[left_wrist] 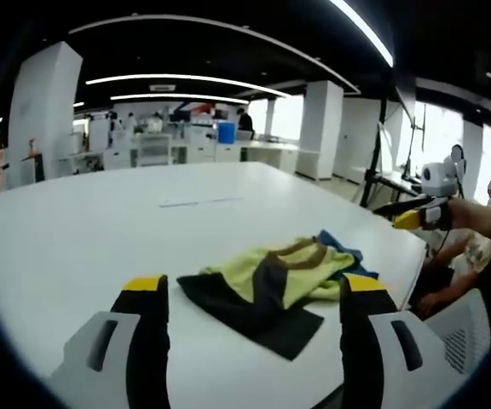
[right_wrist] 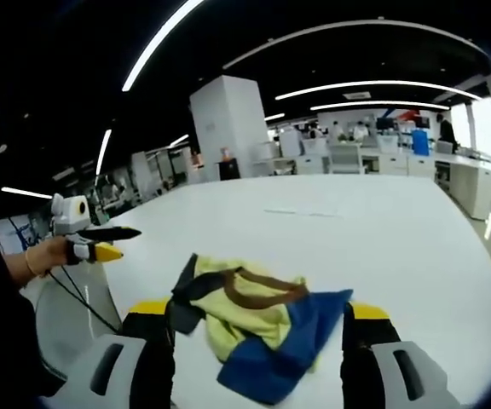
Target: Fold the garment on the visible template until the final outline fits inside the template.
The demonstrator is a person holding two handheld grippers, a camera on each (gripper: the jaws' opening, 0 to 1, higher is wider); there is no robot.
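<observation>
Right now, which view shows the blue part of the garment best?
The right gripper view: the blue part lies nearest, broad and unhidden, between that gripper's open jaws. In the left gripper view the blue part is just a thin edge behind the yellow part of the crumpled garment.

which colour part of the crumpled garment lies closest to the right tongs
The blue panel of the garment lies closest to the right tongs, spreading down between the jaws. The yellow part sits behind it, and the brown collar band farther still.
</observation>
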